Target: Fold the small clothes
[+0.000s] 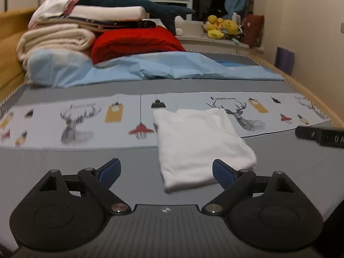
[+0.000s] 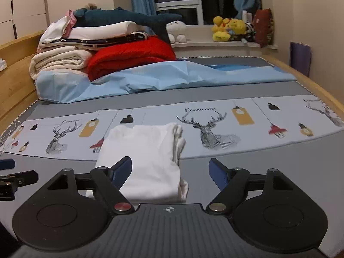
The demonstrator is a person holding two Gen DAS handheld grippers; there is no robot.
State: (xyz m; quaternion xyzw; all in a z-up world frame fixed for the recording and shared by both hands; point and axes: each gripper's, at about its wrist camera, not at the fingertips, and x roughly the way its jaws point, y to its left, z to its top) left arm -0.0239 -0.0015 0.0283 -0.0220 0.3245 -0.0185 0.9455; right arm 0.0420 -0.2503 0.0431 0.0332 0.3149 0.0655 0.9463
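Observation:
A white garment lies folded into a rectangle on the grey bed cover with its deer print band. My left gripper hovers above the garment's near left edge, jaws wide apart with nothing between the blue pads. In the right wrist view the same garment lies just ahead, its stacked layers showing at the right edge. My right gripper hangs over its near end, open and holding nothing. Part of the other gripper shows at the left edge.
At the back left stands a pile of folded blankets with a red one and a plush shark on top. A crumpled light blue sheet crosses the bed. Yellow plush toys sit on the window sill. A wooden bed frame runs along the left.

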